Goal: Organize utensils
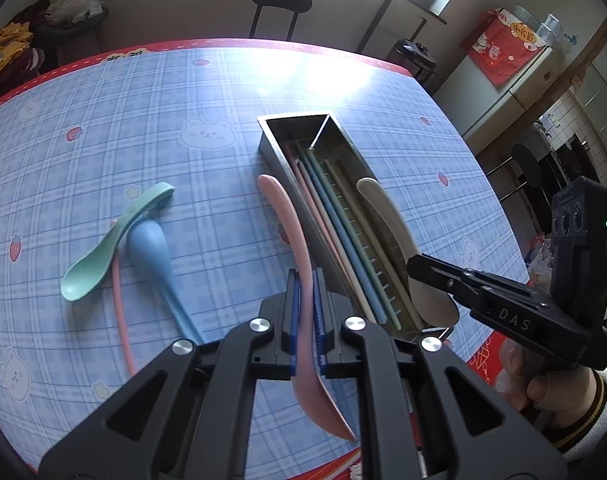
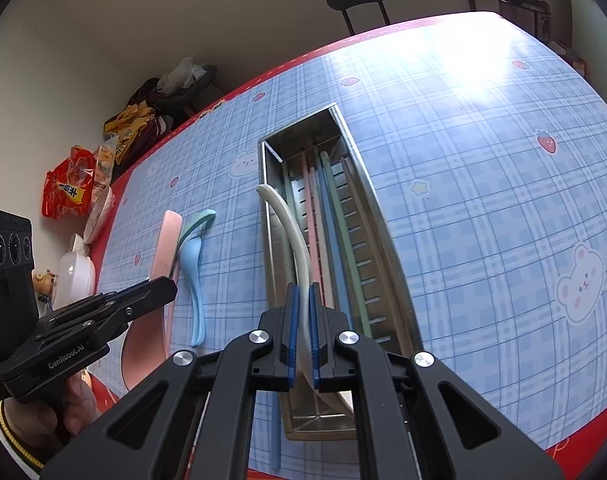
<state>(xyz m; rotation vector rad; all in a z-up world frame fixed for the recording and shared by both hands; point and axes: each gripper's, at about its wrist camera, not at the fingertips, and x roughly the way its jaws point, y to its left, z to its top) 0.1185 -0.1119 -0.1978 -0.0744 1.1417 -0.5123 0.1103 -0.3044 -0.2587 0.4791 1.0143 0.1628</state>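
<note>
My left gripper point(image 1: 306, 280) is shut on a pink spoon point(image 1: 287, 224), held above the table just left of the metal utensil box point(image 1: 275, 148). My right gripper point(image 2: 302, 292) is shut on a cream spoon point(image 2: 287, 224), held over the box's point(image 2: 387, 236) near end; the same cream spoon point(image 1: 387, 216) shows in the left wrist view. The box holds pink, blue, green and cream chopsticks point(image 2: 335, 232). A green spoon point(image 1: 103, 252), a blue spoon point(image 1: 151, 252) and a pink chopstick point(image 1: 121, 312) lie on the tablecloth to the left.
The table has a blue plaid cloth point(image 1: 183, 100) with a red border. A black stool point(image 1: 281, 4) stands beyond the far edge. Snack bags point(image 2: 69, 188) and bowls point(image 2: 77, 276) sit off the table's left side.
</note>
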